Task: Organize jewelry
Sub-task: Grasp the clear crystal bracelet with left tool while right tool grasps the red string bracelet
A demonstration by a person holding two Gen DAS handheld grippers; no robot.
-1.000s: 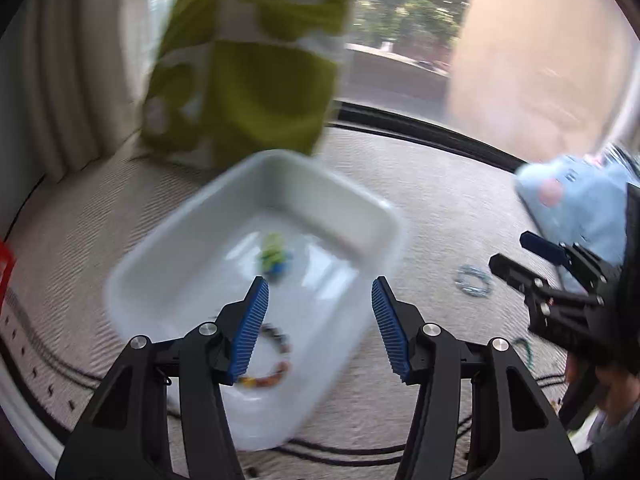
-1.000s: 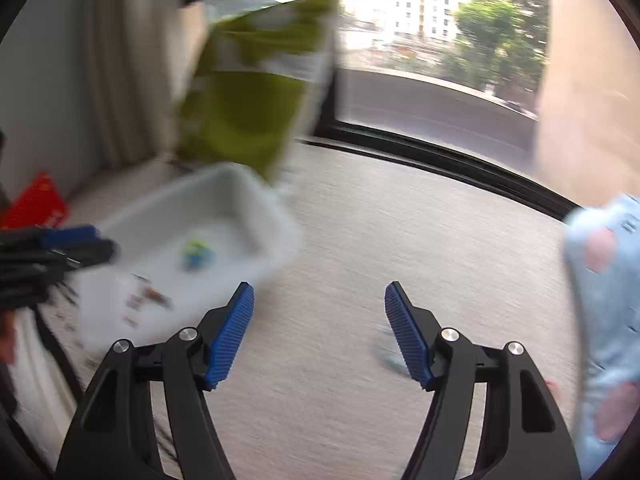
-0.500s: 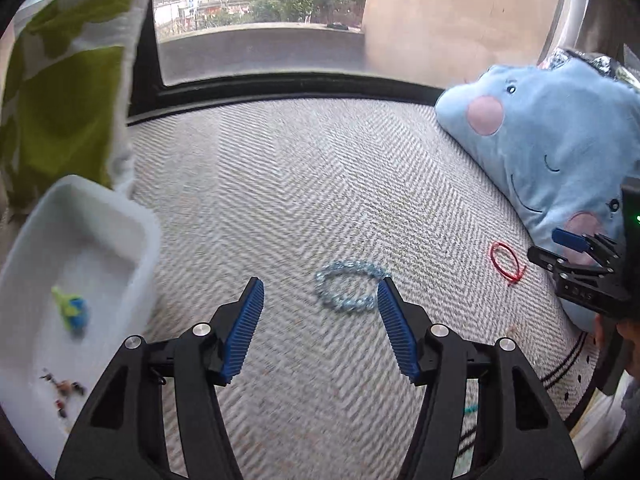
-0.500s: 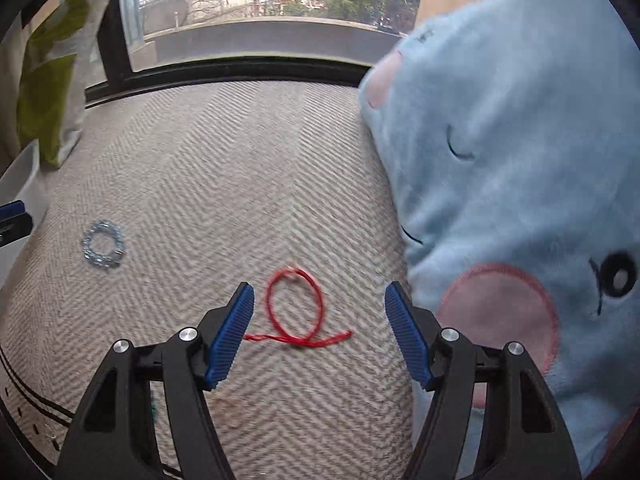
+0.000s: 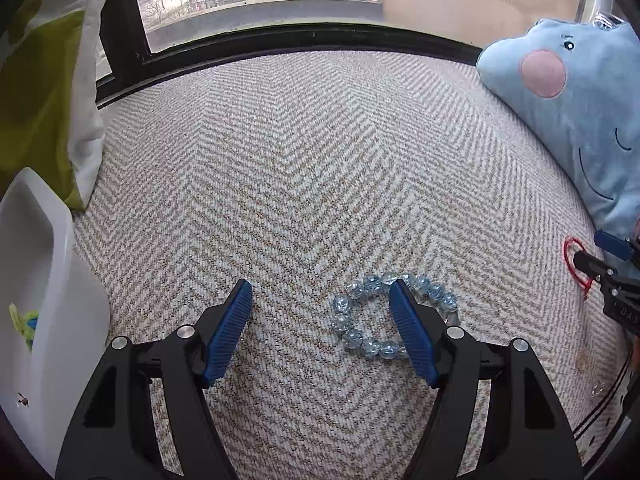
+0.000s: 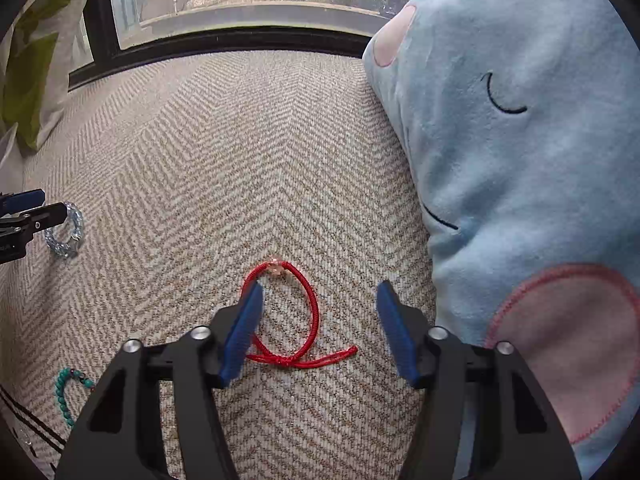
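Both claws have swung from the white tray [image 5: 48, 264] onto the herringbone cushion: left claw [image 5: 320, 300], spread empty, straddles one crystal-bead bracelet [image 5: 360, 320]; right claw [image 6: 319, 300], likewise, straddles one red cord bracelet [image 6: 308, 320]. One turquoise bead bracelet [image 6: 64, 392] lies near the cushion's front edge.
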